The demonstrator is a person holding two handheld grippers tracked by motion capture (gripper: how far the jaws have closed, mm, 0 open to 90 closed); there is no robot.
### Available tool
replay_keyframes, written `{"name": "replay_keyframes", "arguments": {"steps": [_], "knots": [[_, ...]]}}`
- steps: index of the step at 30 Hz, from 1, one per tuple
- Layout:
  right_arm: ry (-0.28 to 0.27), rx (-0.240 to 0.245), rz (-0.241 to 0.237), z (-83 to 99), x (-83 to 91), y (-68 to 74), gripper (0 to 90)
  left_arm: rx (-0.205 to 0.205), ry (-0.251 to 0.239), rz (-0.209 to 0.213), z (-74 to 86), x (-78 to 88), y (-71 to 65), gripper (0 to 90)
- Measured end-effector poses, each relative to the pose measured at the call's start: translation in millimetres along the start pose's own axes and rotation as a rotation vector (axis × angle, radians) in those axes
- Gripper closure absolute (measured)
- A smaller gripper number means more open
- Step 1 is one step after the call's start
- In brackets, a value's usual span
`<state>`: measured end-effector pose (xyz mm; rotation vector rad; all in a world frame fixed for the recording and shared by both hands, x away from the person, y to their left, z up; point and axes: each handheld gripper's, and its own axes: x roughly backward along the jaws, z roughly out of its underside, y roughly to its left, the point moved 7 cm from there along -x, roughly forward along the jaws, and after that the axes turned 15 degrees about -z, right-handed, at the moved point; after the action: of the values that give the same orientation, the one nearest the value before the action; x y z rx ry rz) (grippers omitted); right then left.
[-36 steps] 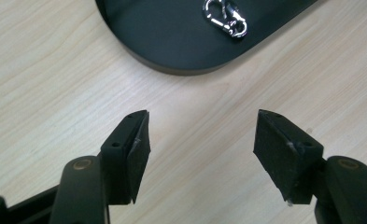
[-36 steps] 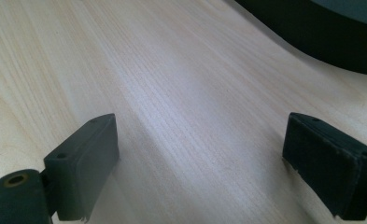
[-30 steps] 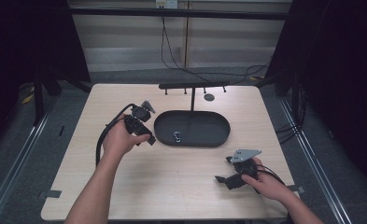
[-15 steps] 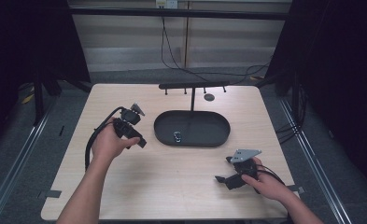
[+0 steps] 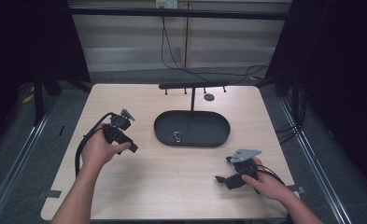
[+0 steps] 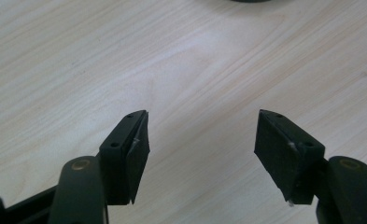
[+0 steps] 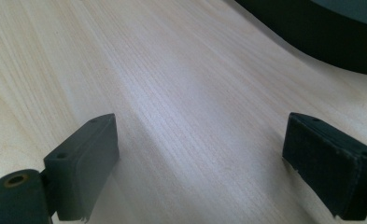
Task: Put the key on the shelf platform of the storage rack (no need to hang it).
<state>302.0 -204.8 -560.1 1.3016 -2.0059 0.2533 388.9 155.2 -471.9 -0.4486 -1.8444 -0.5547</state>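
Note:
A dark oval tray (image 5: 218,136) lies at the middle of the wooden table (image 5: 172,186), with a small metal carabiner (image 5: 177,136) inside it. A black T-shaped stand (image 5: 193,87) rises from the tray's far edge. My left gripper (image 5: 130,146) is held in a hand left of the tray; in the left gripper view its jaws are open (image 6: 202,140) over bare wood. My right gripper (image 5: 221,179) rests low near the front right; in the right gripper view it is open (image 7: 200,158) with nothing between its pads, and the tray's rim (image 7: 312,42) shows at upper right.
A small dark disc (image 5: 209,97) lies on the table behind the tray. Cables (image 5: 176,51) hang down behind the table's far edge. Metal rails (image 5: 312,158) run along both sides of the table. Black cable (image 5: 81,147) loops from the left gripper.
The left hand has drawn its gripper back from the tray's left end toward the left and nearer the person. The right gripper has stayed in place.

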Motion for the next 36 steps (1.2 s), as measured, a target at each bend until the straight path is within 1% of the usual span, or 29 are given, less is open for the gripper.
{"name": "replay_keyframes", "arguments": {"steps": [1,2,3,6,8,10,11,14,15,16,18,19,21,22,23,25,26,27,29,30,32,33,34,36], "knots": [[0.000,0.000,0.000,0.0,0.0,0.0,10.2,0.002,0.000,0.000,1.7,-0.7,0.3,35.2],[0.000,0.000,0.000,0.0,0.0,0.0,10.1,-0.006,0.002,0.001,3.6,-1.0,1.4,35.2],[0.000,0.000,0.000,0.0,0.0,0.0,10.1,0.000,0.003,0.001,5.2,-1.3,1.5,35.2],[0.002,0.001,-0.001,0.1,0.1,0.0,10.1,0.002,0.004,0.005,9.4,-2.3,2.2,35.2],[0.002,0.001,-0.001,0.1,0.1,0.0,10.1,-0.005,0.004,0.014,12.0,-3.1,2.7,35.0],[0.003,-0.001,0.000,0.3,0.2,0.1,10.2,0.002,0.002,0.017,14.3,-3.5,2.8,34.8],[0.003,-0.001,0.000,0.2,0.2,0.1,10.1,-0.002,0.002,0.020,15.6,-3.5,2.9,34.6],[0.003,0.000,0.000,0.2,0.2,0.1,10.1,0.004,-0.001,0.020,19.2,-4.7,2.8,34.4],[0.003,-0.001,0.000,0.2,0.2,0.1,10.1,-0.002,-0.001,0.018,20.5,-5.1,3.4,34.2],[0.003,-0.001,-0.001,0.2,0.2,0.1,10.2,0.013,-0.004,0.019,21.7,-5.7,2.8,34.2],[0.003,0.000,0.000,0.2,0.2,0.1,10.2,0.004,-0.001,0.018,24.2,-6.0,4.2,34.2],[0.003,0.000,0.000,0.3,0.2,0.1,10.2,0.019,-0.006,0.018,25.4,-6.7,3.8,34.2],[0.003,-0.001,0.000,0.3,0.2,0.1,10.1,0.021,-0.007,0.020,28.2,-8.2,4.5,34.2],[0.003,-0.001,0.000,0.2,0.2,0.1,10.2,0.025,0.003,0.024,30.9,-8.5,4.8,34.2],[0.003,0.000,0.000,0.2,0.2,0.1,10.1,0.019,-0.002,0.021,31.5,-9.5,5.7,34.1],[0.003,-0.001,0.000,0.2,0.2,0.1,10.1,0.031,-0.003,0.017,34.3,-10.9,6.7,34.1],[0.003,0.000,0.000,0.2,0.2,0.1,10.1,0.024,0.006,0.022,36.3,-10.8,7.6,34.1],[0.003,-0.001,0.000,0.2,0.2,0.1,10.1,0.029,0.002,0.021,37.2,-11.6,7.7,34.1],[0.003,-0.001,0.000,0.2,0.2,0.1,10.1,0.032,0.006,0.013,40.2,-12.5,8.0,33.9],[0.003,-0.001,0.000,0.2,0.2,0.1,10.1,0.026,0.003,0.002,41.5,-13.0,8.4,33.9],[0.003,0.000,0.000,0.2,0.2,0.1,10.1,0.030,0.002,0.008,43.1,-13.4,7.3,33.8],[0.003,-0.001,0.000,0.3,0.2,0.1,10.1,0.021,0.003,0.005,44.2,-14.0,7.9,33.8],[0.003,-0.001,-0.001,0.3,0.2,0.1,10.1,0.034,0.003,0.002,45.2,-14.9,7.0,33.8],[0.003,0.000,0.000,0.3,0.2,0.1,10.1,0.024,0.014,0.007,47.9,-16.4,7.7,33.8]]}}
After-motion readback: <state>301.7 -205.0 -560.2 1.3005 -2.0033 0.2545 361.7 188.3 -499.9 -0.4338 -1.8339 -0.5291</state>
